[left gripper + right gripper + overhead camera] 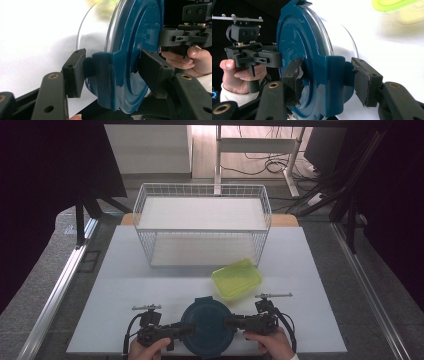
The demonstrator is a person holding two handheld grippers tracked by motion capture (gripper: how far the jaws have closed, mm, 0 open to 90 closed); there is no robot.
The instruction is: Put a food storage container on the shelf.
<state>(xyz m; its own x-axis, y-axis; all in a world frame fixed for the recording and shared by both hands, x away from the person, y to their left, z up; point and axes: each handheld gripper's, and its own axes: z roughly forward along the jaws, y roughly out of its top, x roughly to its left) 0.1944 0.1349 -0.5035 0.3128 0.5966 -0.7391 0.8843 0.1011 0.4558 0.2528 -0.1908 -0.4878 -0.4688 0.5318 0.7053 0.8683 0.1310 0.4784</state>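
**Both grippers clamp the blue-lidded container**

The round container sits at the worktop's near edge. The left gripper and right gripper each have their fingers part-open, pinching a lid clasp on opposite sides. A green box lies just behind, before the wire basket.

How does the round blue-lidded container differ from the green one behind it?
The blue container is round with a dark blue lid; the green container is rectangular with rounded corners and yellow-green. The blue container sits at the near table edge with the left tongs and right tongs around its lid clips, one on each side; the green container lies untouched nearer the wire basket. Both are lidded and rest on the white table.
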